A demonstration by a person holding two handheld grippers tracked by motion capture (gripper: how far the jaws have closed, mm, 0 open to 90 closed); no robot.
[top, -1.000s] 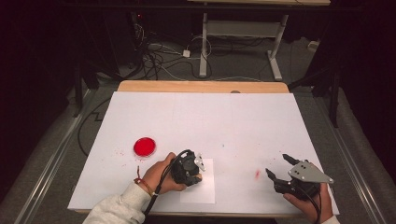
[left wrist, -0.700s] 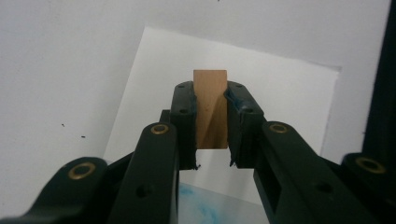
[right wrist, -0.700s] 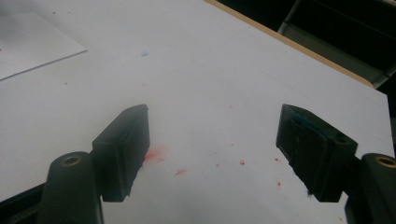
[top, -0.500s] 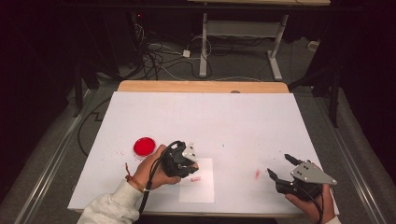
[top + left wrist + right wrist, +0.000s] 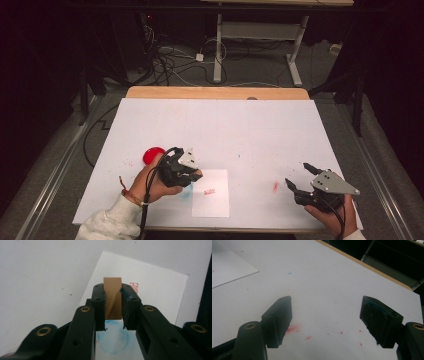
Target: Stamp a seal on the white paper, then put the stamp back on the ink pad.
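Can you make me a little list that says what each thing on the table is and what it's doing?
left hand-held gripper: shut on the wooden stamp
wooden stamp: brown block between the jaws, held above the paper
paper: small white sheet near the front edge, with a red stamp mark on it
red ink pad: round, beside the left hand
right hand-held gripper: jaws wide apart, holding nothing
table: white top with small red and blue smudges
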